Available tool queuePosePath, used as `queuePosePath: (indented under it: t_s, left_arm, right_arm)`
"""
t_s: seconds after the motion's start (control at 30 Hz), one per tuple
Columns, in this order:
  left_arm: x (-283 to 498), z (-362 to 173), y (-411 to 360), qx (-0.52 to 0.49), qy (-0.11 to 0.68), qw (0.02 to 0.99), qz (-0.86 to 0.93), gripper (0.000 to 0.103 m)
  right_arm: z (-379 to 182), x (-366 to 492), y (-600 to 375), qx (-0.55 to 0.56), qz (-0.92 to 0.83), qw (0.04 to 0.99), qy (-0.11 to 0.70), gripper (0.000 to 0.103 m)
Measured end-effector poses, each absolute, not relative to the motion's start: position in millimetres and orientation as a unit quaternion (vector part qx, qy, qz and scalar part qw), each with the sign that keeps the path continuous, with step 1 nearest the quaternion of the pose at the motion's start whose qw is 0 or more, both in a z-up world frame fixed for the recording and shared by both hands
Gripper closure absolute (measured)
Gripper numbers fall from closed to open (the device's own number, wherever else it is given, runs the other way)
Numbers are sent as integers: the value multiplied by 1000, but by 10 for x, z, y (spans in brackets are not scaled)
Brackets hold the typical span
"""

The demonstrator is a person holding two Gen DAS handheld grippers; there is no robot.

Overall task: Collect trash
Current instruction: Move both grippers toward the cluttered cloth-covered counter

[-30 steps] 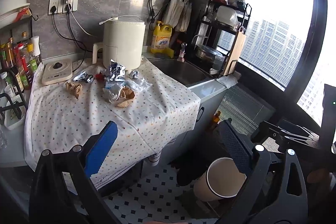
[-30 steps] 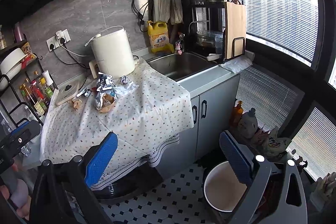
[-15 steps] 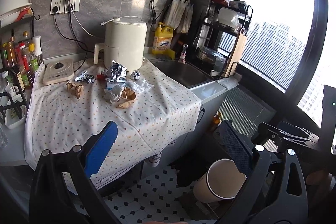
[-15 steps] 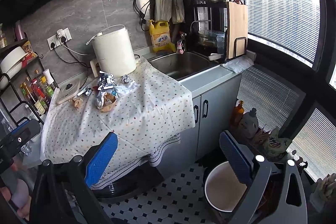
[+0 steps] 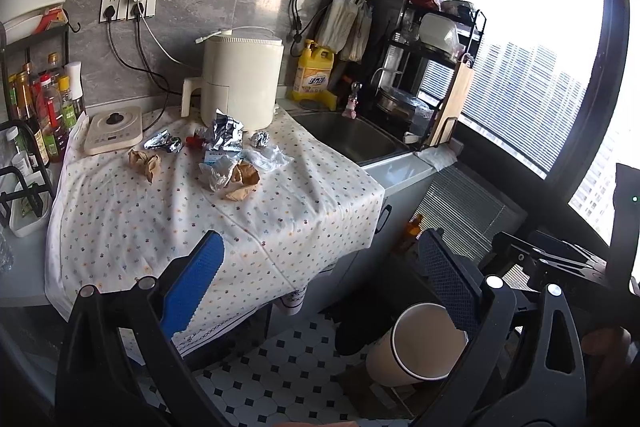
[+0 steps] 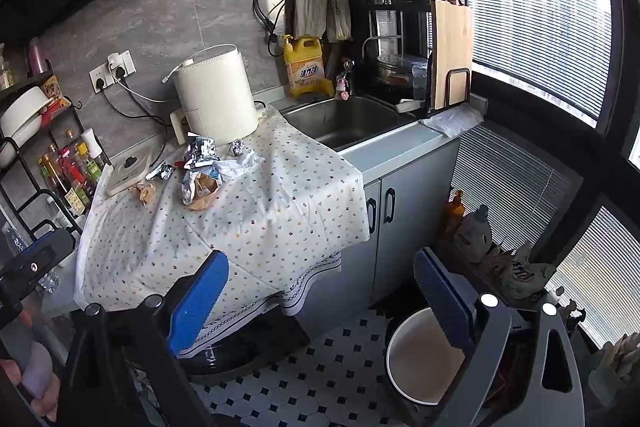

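Crumpled foil, brown paper and clear plastic make up the trash (image 5: 228,163), heaped on a dotted tablecloth (image 5: 280,211) that drapes the counter and hangs over its front edge; in the left wrist view the heap sits at about eleven o'clock from the left gripper (image 5: 320,291). A foil ball (image 5: 260,139) lies just beside the heap at its two o'clock, a brown paper wad (image 5: 144,163) sits apart at its nine o'clock, and a flattened foil wrapper (image 5: 162,143) lies near that wad. Behind the heap, at twelve o'clock, stands a cream appliance (image 5: 240,83), with a steel sink (image 5: 352,139) off at three o'clock. The left gripper hangs in the air in front of the counter with its blue pads spread wide and nothing between them. The right gripper (image 6: 320,295) is likewise spread wide and empty, well short of the trash (image 6: 200,171), which lies at about eleven o'clock from it. On the tiled floor a round bin (image 6: 424,359) stands open at about four o'clock, partly hidden behind the right finger.
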State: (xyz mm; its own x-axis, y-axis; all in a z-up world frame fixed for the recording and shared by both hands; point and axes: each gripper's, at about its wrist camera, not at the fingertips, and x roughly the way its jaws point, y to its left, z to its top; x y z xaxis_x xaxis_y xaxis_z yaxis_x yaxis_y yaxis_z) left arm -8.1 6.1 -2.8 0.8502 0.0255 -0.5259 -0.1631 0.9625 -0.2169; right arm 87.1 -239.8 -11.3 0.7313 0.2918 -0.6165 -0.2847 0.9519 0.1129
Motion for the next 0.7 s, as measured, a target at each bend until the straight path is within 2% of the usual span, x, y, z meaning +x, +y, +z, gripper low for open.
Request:
queuePosePath:
  t_s: [0.7]
  left_arm:
    - [-32,-36,76,-140,280,947,76,6]
  right_arm:
    - [-139,1076,-2269,-15,188,920,343,8]
